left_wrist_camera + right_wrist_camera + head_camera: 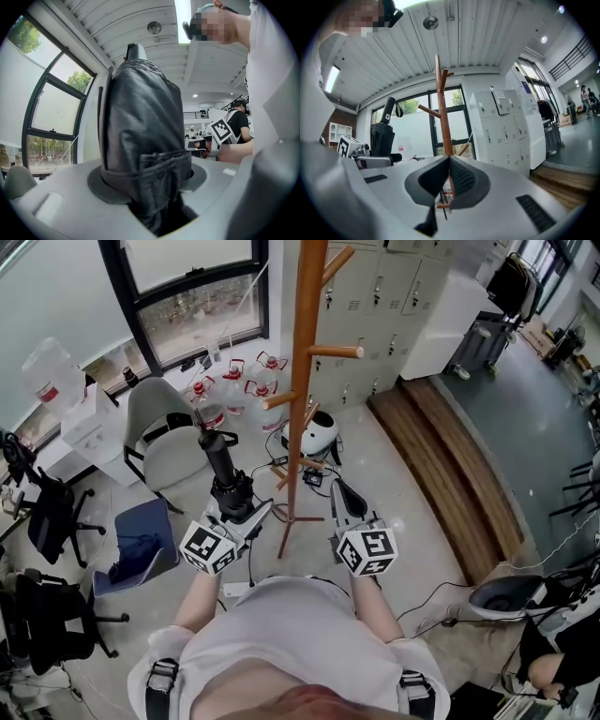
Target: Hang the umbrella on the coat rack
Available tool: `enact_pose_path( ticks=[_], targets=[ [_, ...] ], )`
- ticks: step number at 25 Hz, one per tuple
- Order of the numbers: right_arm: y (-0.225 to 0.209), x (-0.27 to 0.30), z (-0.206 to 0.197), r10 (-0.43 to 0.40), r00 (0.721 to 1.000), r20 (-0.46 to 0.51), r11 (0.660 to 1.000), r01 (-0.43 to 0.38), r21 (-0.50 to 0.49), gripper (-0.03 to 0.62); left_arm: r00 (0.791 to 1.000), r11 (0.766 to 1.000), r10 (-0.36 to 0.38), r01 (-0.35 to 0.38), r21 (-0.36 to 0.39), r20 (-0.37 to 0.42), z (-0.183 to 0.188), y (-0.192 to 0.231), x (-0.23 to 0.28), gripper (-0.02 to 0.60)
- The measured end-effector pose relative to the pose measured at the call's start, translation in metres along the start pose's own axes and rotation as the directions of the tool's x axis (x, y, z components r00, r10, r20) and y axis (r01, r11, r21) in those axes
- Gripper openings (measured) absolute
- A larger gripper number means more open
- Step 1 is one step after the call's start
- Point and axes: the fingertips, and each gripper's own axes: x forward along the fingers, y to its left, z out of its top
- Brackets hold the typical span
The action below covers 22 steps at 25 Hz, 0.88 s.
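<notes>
A folded black umbrella (pixel 220 463) stands upright in my left gripper (pixel 236 506), which is shut on its lower part. In the left gripper view the umbrella's dark fabric (pixel 140 136) fills the gap between the jaws. The wooden coat rack (pixel 306 381) rises just right of it, with pegs sticking out at several heights. My right gripper (pixel 345 499) sits right of the rack's base, shut with nothing in it. In the right gripper view the pads (pixel 461 180) meet at their tips. Beyond them stand the coat rack (pixel 443 117) and, at left, the umbrella (pixel 382 133).
A grey chair (pixel 164 439) and several water jugs (pixel 248 381) stand by the window at left. A white helmet (pixel 320 433) and cables lie by the rack's feet. Grey lockers (pixel 375 296) and a wooden step (pixel 441 456) are at right. Black office chairs (pixel 52 517) stand far left.
</notes>
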Motion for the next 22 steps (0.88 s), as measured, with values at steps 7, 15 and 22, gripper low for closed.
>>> enact_pose_path(
  ticks=[7, 15, 22],
  targets=[
    [-0.012, 0.009, 0.001, 0.040, 0.999, -0.008, 0.999, -0.039, 0.001, 0.009, 1.000, 1.000, 0.010, -0.009, 0.005, -0.011, -0.001, -0.002, 0.013, 0.250],
    [-0.025, 0.013, -0.001, 0.043, 0.999, -0.011, 0.999, -0.043, 0.020, 0.009, 0.999, 0.999, -0.041, 0.042, 0.032, -0.035, 0.003, -0.001, 0.041, 0.250],
    [-0.035, 0.011, 0.002, 0.023, 1.000, 0.000, 0.999, -0.023, 0.026, 0.009, 0.998, 0.998, -0.062, 0.062, 0.007, -0.034, 0.003, 0.006, 0.057, 0.250]
  ],
)
